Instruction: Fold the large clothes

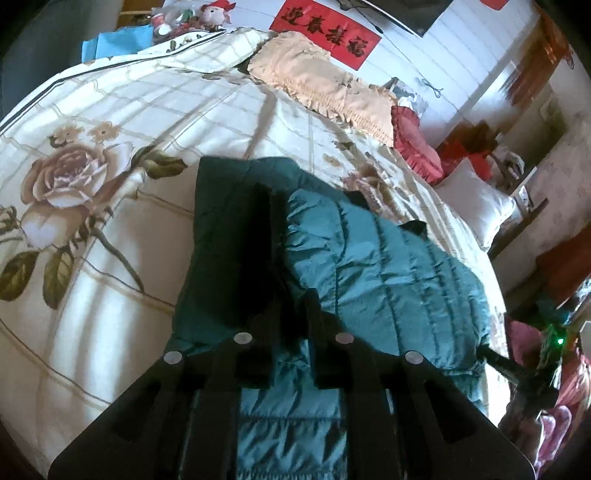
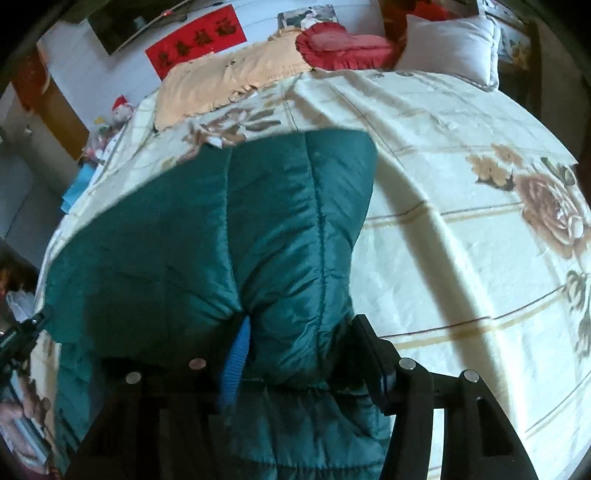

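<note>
A large teal quilted jacket [image 1: 388, 266] lies on a bed with a floral cream bedspread [image 1: 110, 229]. My left gripper [image 1: 288, 310] is closed on a fold of the jacket; dark lining shows between its fingers. In the right wrist view the jacket [image 2: 221, 236] bulges up in front of the camera. My right gripper [image 2: 291, 354] is clamped on a thick bunch of the jacket; its left finger is hidden under the fabric, and a blue ribbed cuff [image 2: 234, 365] pokes out beside it. The right gripper also shows at the left wrist view's right edge [image 1: 532, 369].
A peach pillow [image 1: 325, 92], a red frilled cushion [image 1: 417, 144] and a white pillow [image 1: 476, 206] lie along the head of the bed. A red banner [image 1: 325, 35] hangs on the white wall. Plush toys [image 1: 214, 14] sit at the far corner.
</note>
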